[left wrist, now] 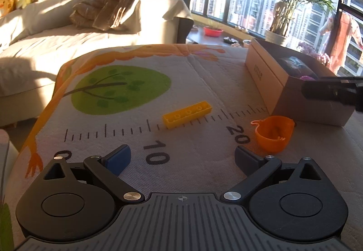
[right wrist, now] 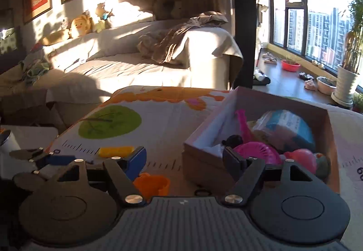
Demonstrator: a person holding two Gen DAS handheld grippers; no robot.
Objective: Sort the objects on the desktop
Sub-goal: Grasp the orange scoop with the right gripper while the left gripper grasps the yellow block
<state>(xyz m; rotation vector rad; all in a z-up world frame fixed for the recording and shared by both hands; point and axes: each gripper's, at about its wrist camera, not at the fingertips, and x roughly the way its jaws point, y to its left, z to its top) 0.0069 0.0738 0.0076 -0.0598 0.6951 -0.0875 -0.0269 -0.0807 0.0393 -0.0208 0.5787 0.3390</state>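
A long yellow brick (left wrist: 187, 114) lies on the printed play mat (left wrist: 136, 96), ahead of my left gripper (left wrist: 182, 160), which is open and empty. An orange toy cup (left wrist: 273, 133) lies on its side to the right, near a cardboard box (left wrist: 267, 76). In the right wrist view my right gripper (right wrist: 183, 164) is open and empty, above the box's near left corner (right wrist: 204, 160). The box holds a pink fan-like toy (right wrist: 258, 152), a pink ball (right wrist: 301, 158) and a blue-and-clear packet (right wrist: 285, 128). The orange cup (right wrist: 153, 184) and yellow brick (right wrist: 115, 151) lie left of it.
A white sofa (left wrist: 56, 42) with a brown blanket stands behind the mat. The left gripper shows at the left in the right wrist view (right wrist: 40, 158). A potted plant (right wrist: 347, 83) and bowls stand by the window at the right.
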